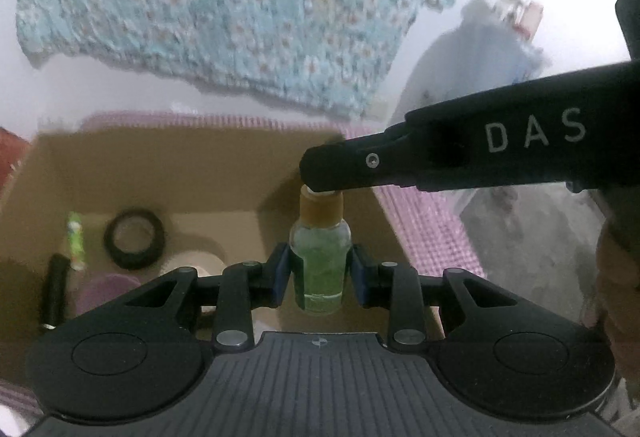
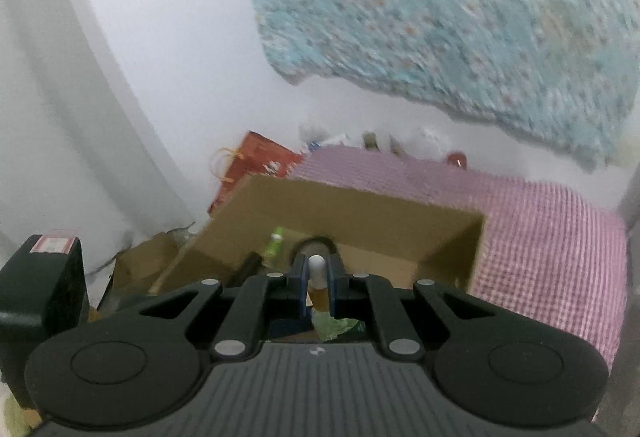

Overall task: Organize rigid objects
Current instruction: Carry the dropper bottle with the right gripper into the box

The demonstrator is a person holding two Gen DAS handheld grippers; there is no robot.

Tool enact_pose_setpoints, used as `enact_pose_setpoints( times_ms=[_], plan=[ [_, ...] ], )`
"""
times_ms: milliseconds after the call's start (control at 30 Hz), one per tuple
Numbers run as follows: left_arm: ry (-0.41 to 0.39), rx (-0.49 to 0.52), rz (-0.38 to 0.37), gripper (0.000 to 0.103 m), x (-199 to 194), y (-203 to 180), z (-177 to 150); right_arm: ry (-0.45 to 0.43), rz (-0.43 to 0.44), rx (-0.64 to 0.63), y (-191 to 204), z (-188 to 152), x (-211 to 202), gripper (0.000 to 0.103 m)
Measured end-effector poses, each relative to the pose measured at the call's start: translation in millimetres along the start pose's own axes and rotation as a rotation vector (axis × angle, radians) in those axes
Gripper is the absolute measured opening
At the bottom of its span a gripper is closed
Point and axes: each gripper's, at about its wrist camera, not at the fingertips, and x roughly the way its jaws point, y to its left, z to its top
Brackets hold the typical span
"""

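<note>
Clear glass bottle (image 1: 320, 269): green liquid, tan cap, white tip; brown cardboard box (image 1: 200, 173); black tape roll (image 1: 134, 239); pink-and-white checked cloth (image 2: 540, 221); pale blue floral-speckled fabric (image 1: 240, 5); red paper bag (image 2: 256, 169); black grippers, blue pads (image 1: 282, 277).

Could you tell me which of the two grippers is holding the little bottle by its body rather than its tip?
The left gripper: its pads clamp the bottle's glass body, whereas the right gripper pinches only the white tip.

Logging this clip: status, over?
Left gripper shut on bottle. Right gripper shut on its white tip. Above cardboard box. Nothing blocking.
</note>
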Motion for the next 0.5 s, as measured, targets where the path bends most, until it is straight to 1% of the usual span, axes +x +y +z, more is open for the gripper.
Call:
enact_pose_setpoints(
  times_ms=[100, 167, 267, 333, 433, 500],
  plan=[
    [0.042, -0.014, -0.001, 0.031, 15.1, 1.7, -5.6, 0.025, -0.011, 0.026, -19.2, -8.0, 16.6, 0.011],
    [0.068, -0.007, 0.005, 0.031, 24.7, 2.8, -7.6, 0.038, -0.016, 0.033, -27.0, -11.9, 24.9, 0.011],
    [0.114, 0.003, 0.005, 0.031, 34.0, 2.8, -10.9, 0.059, -0.02, 0.048, -36.4, -19.1, 34.6, 0.011],
    [0.134, 0.003, 0.01, 0.032, 37.0, 3.3, -12.8, 0.07, -0.037, 0.048, -38.5, -23.4, 38.1, 0.011],
    [0.138, 0.007, 0.019, 0.034, 33.5, 6.8, -18.4, 0.094, -0.061, 0.041, -38.3, -28.9, 41.7, 0.012],
    [0.135, 0.009, 0.02, 0.038, 29.8, 8.9, -20.2, 0.089, -0.076, 0.035, -36.9, -30.8, 39.5, 0.013]
  ],
)
